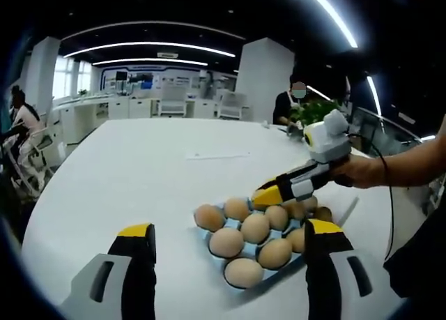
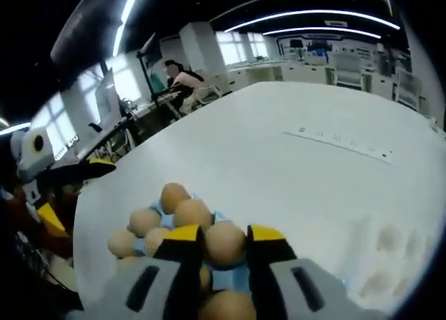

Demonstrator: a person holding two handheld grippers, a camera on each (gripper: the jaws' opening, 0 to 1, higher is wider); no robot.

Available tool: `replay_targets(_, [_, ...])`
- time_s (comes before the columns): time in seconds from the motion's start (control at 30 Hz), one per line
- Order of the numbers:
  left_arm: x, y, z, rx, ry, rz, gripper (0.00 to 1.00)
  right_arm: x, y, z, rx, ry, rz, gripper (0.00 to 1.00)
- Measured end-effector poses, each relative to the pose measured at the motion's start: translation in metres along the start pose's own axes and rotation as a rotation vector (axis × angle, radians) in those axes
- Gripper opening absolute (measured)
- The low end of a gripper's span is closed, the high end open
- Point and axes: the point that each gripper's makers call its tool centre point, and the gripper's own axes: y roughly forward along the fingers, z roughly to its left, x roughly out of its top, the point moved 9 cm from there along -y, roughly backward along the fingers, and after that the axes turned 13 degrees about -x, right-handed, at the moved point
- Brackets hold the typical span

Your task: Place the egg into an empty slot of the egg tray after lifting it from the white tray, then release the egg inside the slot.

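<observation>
- Left gripper view, item one: the left gripper (image 1: 230,240) with yellow-tipped black jaws spread wide and holding nothing, raised over the white table (image 1: 139,173).
- Item two: the egg tray (image 1: 296,268), pale blue, lying on the table between and beyond those jaws, most slots filled with brown eggs (image 1: 255,228).
- Item three: the right gripper (image 1: 268,193), entering from the right in a person's hand (image 1: 362,171), its yellow tip down among the far eggs of the tray (whether the tip touches one cannot be told here).
- Item four: a seated person (image 1: 291,105) at the far table edge, beside a green plant (image 1: 317,111).
- Right gripper view, item one: the right gripper (image 2: 224,243), jaws closed in on a brown egg (image 2: 224,245) that sits between the yellow tips, directly over the egg tray (image 2: 226,275).
- Item two: further eggs clustered left of and behind the held one.
- Item three: the left gripper (image 2: 87,168), at the left edge, well apart from the tray.
- Item four: a second person (image 2: 182,79) seated at desks beyond the table (image 2: 293,166).
</observation>
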Motion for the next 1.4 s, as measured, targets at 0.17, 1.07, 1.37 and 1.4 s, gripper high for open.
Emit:
replay_targets(0.17, [0.001,-0.001,0.000,0.000,0.002,-0.001,0.88,-0.001,-0.001,-0.001,0.001,0.013,-0.005,0.25])
replay_targets(1.07, [0.007,0.004,-0.005,-0.014,0.017,-0.006,0.88,-0.016,-0.047,-0.035,-0.056,0.189,-0.065,0.23])
replay_targets(1.37, [0.007,0.004,-0.005,-0.010,0.011,-0.001,0.88,-0.032,-0.074,-0.079,-0.213,0.266,-0.120,0.23])
replay_targets(1.4, [0.008,0.004,-0.005,-0.010,0.011,-0.001,0.88,-0.034,-0.079,-0.085,-0.235,0.280,-0.124,0.23])
